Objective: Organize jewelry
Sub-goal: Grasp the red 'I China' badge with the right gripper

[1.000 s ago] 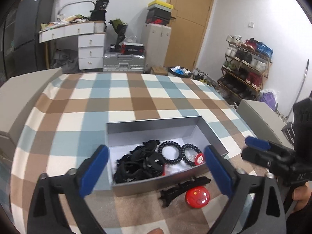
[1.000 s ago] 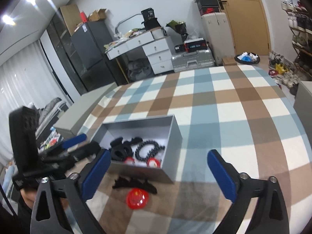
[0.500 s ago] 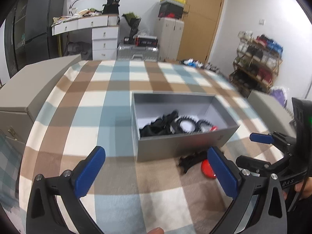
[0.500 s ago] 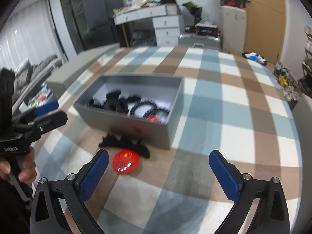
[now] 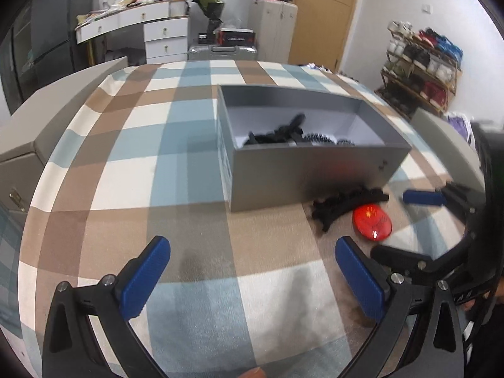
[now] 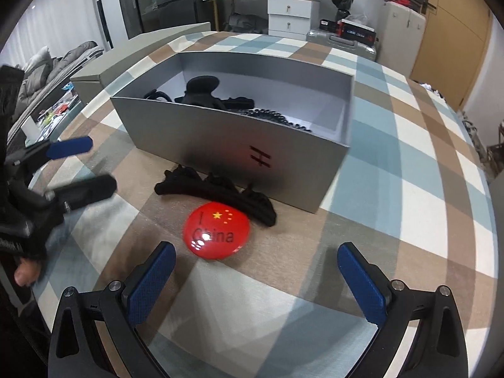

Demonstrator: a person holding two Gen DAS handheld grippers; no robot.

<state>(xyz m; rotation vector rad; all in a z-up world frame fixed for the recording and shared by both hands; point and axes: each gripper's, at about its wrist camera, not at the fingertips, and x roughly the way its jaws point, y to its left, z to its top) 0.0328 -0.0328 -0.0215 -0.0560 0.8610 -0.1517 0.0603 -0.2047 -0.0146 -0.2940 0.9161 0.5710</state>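
Note:
A grey open box (image 5: 302, 170) (image 6: 220, 145) stands on the checked tablecloth and holds black hair clips and black coil hair ties (image 6: 271, 116). In front of it lie a black claw clip (image 6: 220, 193) (image 5: 343, 203) and a round red badge (image 6: 216, 233) (image 5: 371, 222) with a flag print. My right gripper (image 6: 256, 280) is open and empty, low over the cloth just in front of the badge. My left gripper (image 5: 252, 278) is open and empty, to the left of the clip and badge; it also shows in the right wrist view (image 6: 78, 163).
A grey box lid (image 5: 41, 126) lies off the table's left edge. A second grey piece (image 5: 447, 145) sits to the right. Drawers, a suitcase, a shoe rack and a door stand behind the table.
Both grippers have dropped lower and closer to the table. The right one has moved in toward the red badge; the left one has swung to the box's left front. Both stay open.

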